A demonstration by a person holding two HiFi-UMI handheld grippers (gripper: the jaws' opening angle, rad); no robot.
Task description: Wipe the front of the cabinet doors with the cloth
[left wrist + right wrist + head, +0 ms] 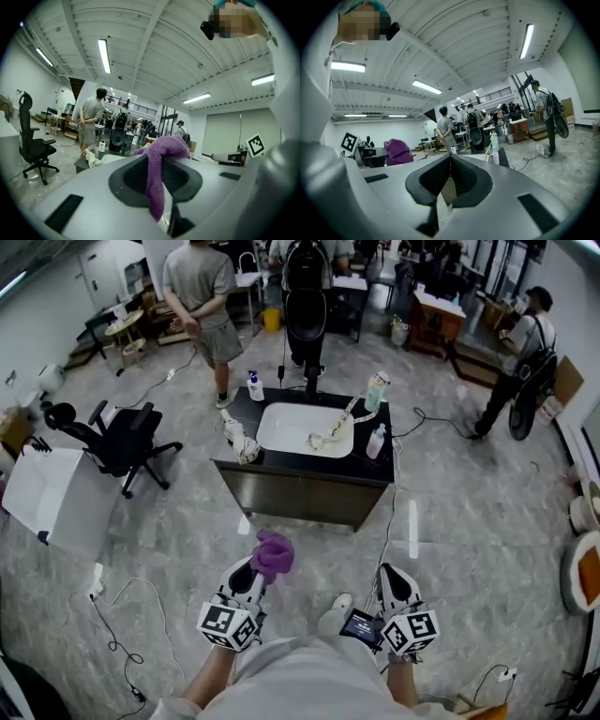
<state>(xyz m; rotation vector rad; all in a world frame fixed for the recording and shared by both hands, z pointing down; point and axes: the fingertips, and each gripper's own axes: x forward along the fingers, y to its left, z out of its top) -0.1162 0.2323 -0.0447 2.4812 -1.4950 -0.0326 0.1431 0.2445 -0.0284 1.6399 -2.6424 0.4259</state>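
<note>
A purple cloth [273, 554] is pinched in my left gripper [253, 579], bunched above the jaw tips; the left gripper view shows the purple cloth [159, 168] draped between the shut jaws. My right gripper [395, 585] is held level beside it, jaws shut with nothing between them [449, 164]. Both are held near my waist, a step or two back from the cabinet [300, 495], a dark unit with a black top and a white sink [305, 430]. Its door fronts face me. In the right gripper view the cloth [397, 151] shows at the left.
On the cabinet top stand a spray bottle [255, 386], a pale bottle [377, 441], a tall green-white container [376, 392] and a crumpled white rag [241, 441]. A black office chair [117, 438] and white box [52, 497] stand left. People stand behind the cabinet. Cables cross the floor.
</note>
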